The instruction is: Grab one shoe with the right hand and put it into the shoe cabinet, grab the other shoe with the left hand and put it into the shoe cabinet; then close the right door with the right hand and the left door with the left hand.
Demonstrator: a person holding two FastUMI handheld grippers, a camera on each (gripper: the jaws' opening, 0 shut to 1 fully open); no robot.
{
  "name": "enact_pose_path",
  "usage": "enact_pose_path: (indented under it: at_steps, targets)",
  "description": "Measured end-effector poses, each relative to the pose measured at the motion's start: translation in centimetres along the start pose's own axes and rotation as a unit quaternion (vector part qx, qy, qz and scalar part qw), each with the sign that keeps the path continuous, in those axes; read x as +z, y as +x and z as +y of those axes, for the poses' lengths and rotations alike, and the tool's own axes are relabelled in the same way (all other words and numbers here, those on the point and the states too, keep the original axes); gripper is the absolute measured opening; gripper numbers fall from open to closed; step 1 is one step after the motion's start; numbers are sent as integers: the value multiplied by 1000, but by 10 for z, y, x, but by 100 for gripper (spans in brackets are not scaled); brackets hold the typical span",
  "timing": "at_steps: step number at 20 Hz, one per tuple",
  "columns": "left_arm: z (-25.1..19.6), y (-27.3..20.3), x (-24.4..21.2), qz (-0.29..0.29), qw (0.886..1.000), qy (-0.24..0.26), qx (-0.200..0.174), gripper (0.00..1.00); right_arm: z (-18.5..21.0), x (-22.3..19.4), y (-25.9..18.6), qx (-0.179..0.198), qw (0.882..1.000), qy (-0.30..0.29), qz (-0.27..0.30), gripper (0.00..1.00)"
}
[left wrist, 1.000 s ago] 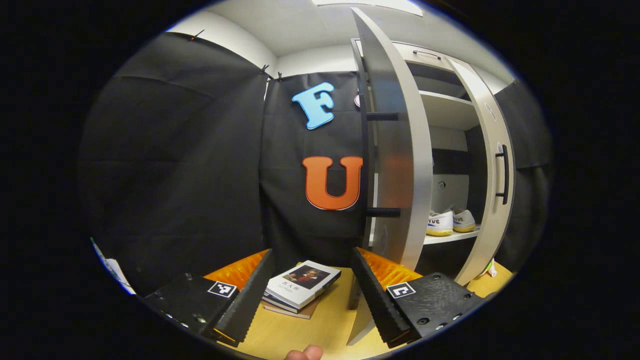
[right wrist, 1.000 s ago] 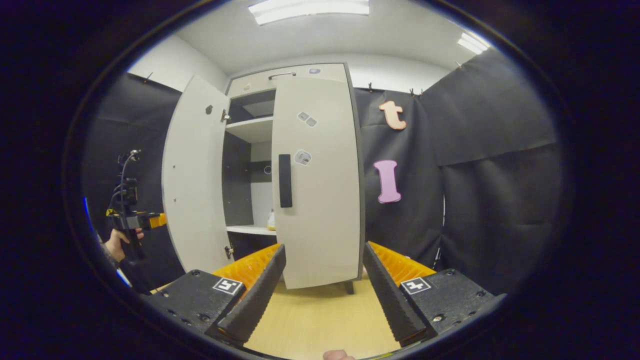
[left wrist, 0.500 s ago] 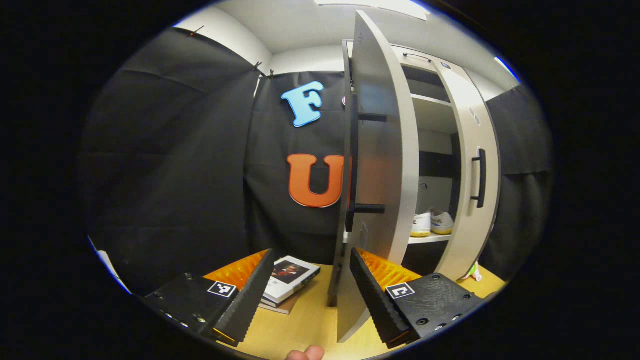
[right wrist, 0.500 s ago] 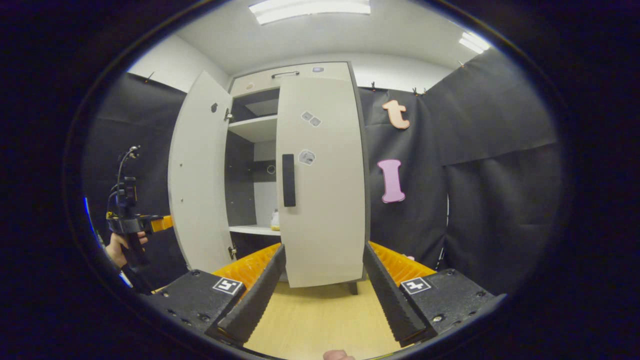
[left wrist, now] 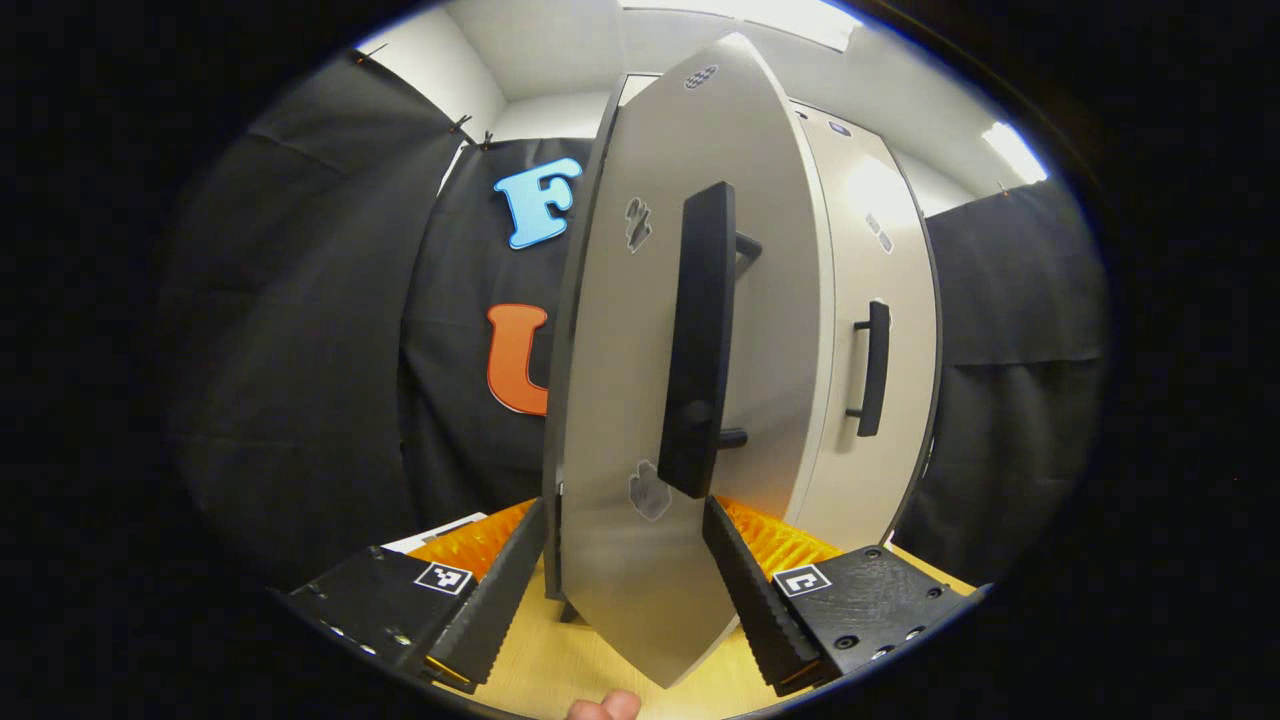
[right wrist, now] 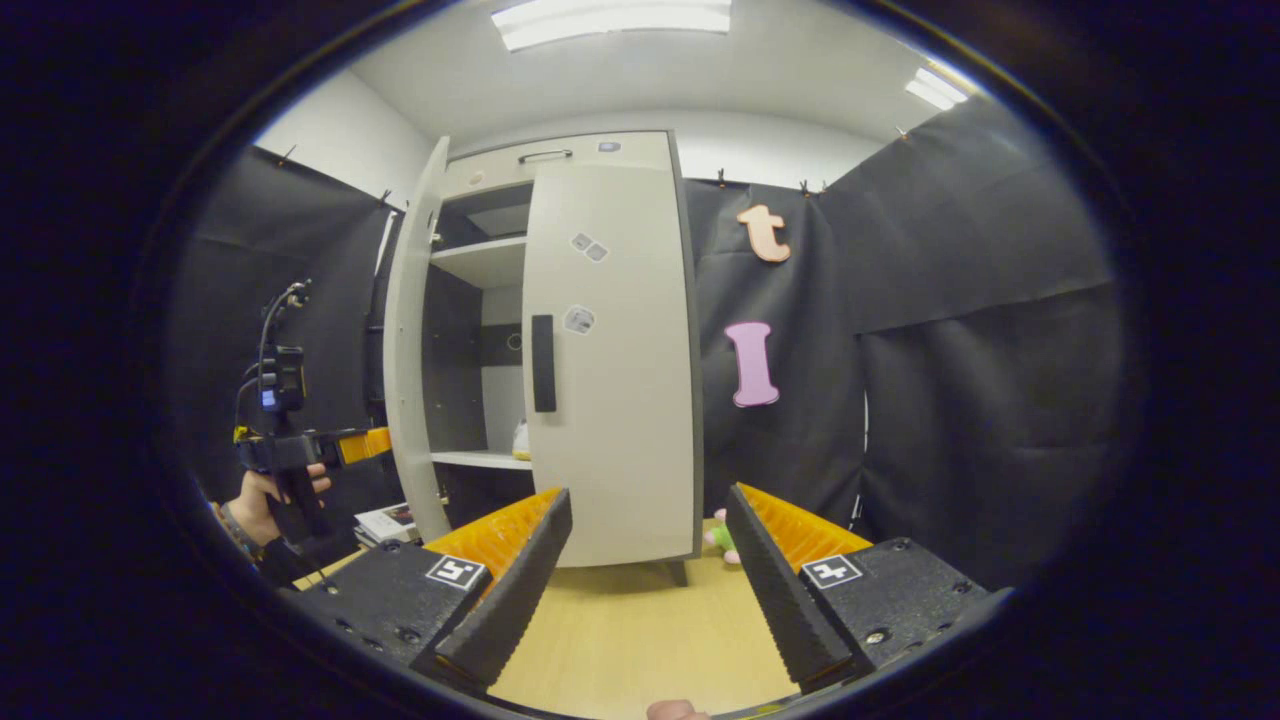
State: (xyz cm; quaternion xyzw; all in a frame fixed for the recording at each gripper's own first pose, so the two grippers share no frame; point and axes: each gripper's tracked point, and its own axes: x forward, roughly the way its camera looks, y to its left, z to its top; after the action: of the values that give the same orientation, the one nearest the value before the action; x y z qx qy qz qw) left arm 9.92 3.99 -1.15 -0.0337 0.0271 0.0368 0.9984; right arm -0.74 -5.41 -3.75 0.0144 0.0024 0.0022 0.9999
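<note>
The pale shoe cabinet stands ahead on the wooden floor. Its right door is closed, black handle facing me. The left door stands partly ajar; through the gap a white shoe sits on the lower shelf. My left gripper, held by a hand, points at that door's outer face. In the left gripper view the left door and its long black handle loom just beyond my open left gripper. My right gripper hangs open and empty, well back from the cabinet.
A stack of books lies on the floor left of the cabinet. A small green toy lies at its right foot. Black cloth walls close in on both sides. Bare wooden floor stretches before the right gripper.
The left door has swung well toward closed, and my left gripper has come round to its outer face, so the shoes and books left that view. The right gripper barely moved.
</note>
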Motion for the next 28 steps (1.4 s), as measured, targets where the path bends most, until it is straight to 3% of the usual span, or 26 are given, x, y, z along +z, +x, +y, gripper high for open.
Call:
enact_pose_path:
  at_steps: [5, 12, 17, 28]
  targets:
    - [-14, -37, 11, -10, 1000, 19, -3, 94, -7, -2, 1, -9, 1000, -3, 2, 100]
    - [-57, -110, 0, -10, 999, 44, -25, 93, 6, -7, 9, 14, 1000, 10, 13, 100]
    - [-77, -125, 2, -13, 998, 31, -45, 93, 16, 2, 8, 29, 1000, -4, 1, 100]
    - [-76, -132, 3, -21, 999, 28, -38, 93, 25, 0, 7, 39, 999, -6, 5, 100]
